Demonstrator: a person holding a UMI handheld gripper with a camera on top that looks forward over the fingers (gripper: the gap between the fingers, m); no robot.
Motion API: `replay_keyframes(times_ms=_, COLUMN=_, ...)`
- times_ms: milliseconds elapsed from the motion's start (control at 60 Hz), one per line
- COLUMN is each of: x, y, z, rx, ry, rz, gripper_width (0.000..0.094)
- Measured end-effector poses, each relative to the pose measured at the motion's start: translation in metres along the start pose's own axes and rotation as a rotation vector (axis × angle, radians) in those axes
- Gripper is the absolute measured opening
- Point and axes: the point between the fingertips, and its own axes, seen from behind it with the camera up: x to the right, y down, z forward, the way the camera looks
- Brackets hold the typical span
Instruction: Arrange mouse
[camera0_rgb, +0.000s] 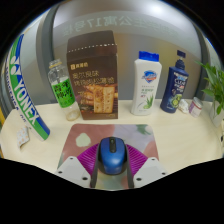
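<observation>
A blue mouse (112, 154) with a dark scroll wheel sits between my gripper's (112, 160) two fingers. The magenta pads (86, 160) press against both of its sides, so the gripper is shut on it. The mouse points away from me, toward the row of items at the back. Its underside is hidden, so I cannot tell whether it touches the cream tabletop (50, 135).
Beyond the fingers, along the back of the table, stand a green-labelled clear bottle (64, 90), a brown carton (92, 82), a white bottle with a blue cap (147, 85) and a blue bottle (178, 82). A green-lettered bag (20, 88) lies left; a plant (212, 88) stands right.
</observation>
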Motion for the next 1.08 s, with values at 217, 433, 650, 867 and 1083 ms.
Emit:
replay_keyframes(times_ms=217, x=-0.002, y=0.001, z=-0.021, rx=0.000, ry=0.048, rz=-0.055, gripper_width=0.0868)
replay_keyframes(times_ms=433, x=-0.017, y=-0.002, z=-0.111, rx=0.003, ry=0.088, rz=-0.068, gripper_width=0.0852)
replay_keyframes(times_ms=650, x=-0.031, y=0.018, z=-0.202, rx=-0.001, ry=0.119, rz=-0.055, gripper_width=0.0851)
replay_keyframes(times_ms=867, x=-0.035, y=0.049, z=-0.263, rx=-0.011, ry=0.162, rz=-0.084, gripper_width=0.0851)
replay_keyframes(times_ms=1083, x=-0.042, y=0.066, z=-0.285, rx=-0.022, ry=0.150, rz=-0.088, gripper_width=0.0852)
